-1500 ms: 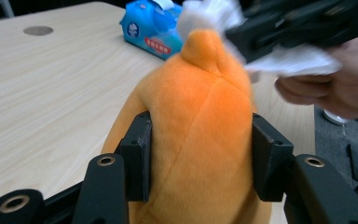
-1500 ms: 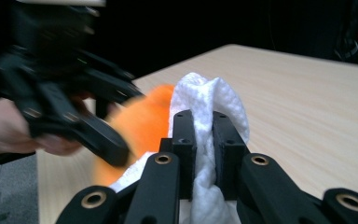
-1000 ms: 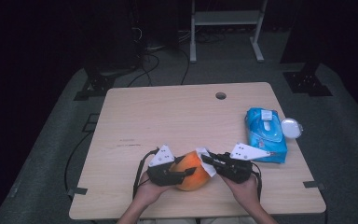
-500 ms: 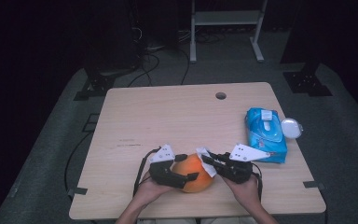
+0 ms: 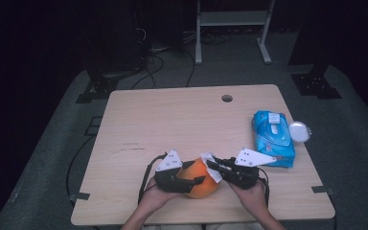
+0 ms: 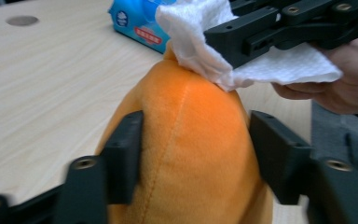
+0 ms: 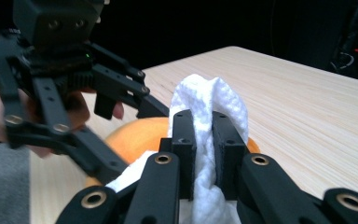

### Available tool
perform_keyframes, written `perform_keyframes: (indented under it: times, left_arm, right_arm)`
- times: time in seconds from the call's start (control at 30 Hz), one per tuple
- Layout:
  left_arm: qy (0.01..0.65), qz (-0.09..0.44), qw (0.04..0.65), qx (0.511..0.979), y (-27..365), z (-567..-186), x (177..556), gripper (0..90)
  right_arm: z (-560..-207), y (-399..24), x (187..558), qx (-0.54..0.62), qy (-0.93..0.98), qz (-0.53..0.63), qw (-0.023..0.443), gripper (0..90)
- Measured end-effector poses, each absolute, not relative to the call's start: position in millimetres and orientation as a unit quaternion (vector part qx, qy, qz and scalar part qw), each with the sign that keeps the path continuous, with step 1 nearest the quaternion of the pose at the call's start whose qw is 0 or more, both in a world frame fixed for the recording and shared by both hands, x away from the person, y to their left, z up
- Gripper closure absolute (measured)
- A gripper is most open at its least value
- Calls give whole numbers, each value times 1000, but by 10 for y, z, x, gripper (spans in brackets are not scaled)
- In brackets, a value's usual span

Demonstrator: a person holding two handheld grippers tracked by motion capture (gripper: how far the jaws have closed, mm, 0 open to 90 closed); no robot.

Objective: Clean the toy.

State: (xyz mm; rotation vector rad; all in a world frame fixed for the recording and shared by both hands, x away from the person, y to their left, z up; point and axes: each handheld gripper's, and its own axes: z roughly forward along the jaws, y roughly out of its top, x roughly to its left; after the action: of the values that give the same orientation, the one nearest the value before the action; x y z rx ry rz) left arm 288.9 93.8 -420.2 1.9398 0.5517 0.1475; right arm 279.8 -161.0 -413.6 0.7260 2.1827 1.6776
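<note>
An orange plush toy (image 5: 200, 181) lies near the table's front edge. My left gripper (image 5: 196, 176) comes in from the left with a jaw on each side of it. In the left gripper view the toy (image 6: 191, 154) sits between the jaws. These have just been closing, and both pads (image 6: 126, 149) now touch its flanks. My right gripper (image 5: 212, 166) is shut on a white wipe (image 5: 208, 159). It holds the wipe (image 6: 200, 42) against the toy's top. In the right gripper view the wipe (image 7: 209, 100) is folded up between the shut jaws of that gripper (image 7: 204, 128).
A blue pack of wipes (image 5: 273, 136) lies at the table's right side, with a small white round lid (image 5: 299, 130) beside it. The wooden table (image 5: 172, 124) has a cable hole (image 5: 227, 98) near its far edge. The floor around it is dark, with cables.
Both hands stay where they were at the table's front. The left gripper's hold on the toy has shifted slightly, and the wipe remains on the toy's top.
</note>
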Motion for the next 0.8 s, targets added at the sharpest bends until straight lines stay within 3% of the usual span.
perform_keyframes:
  times: [0.13,0.2,0.37,0.43,0.53,0.73,0.8]
  left_arm:
    - [267,43,521,809,998,-4264,2974,105]
    - [278,27,526,803,1020,-4318,3006,112]
    - [252,48,519,815,942,-4297,2940,309]
    - [238,58,513,823,914,-4282,2892,333]
    - [237,47,521,819,958,-4292,2913,309]
    - [267,33,522,809,955,-4326,2985,88]
    - [270,22,517,812,956,-4390,2998,135]
  right_arm:
    - [-4149,-1664,2831,264,757,578,156,807]
    - [-4169,-1720,2871,275,753,577,154,807]
    - [-4129,-1678,2827,269,752,582,154,806]
    - [-4109,-1623,2801,255,757,581,157,806]
    - [-4149,-1669,2854,266,754,582,148,806]
    - [-4184,-1768,2910,287,750,576,154,806]
    - [-4163,-1740,2887,286,748,580,149,806]
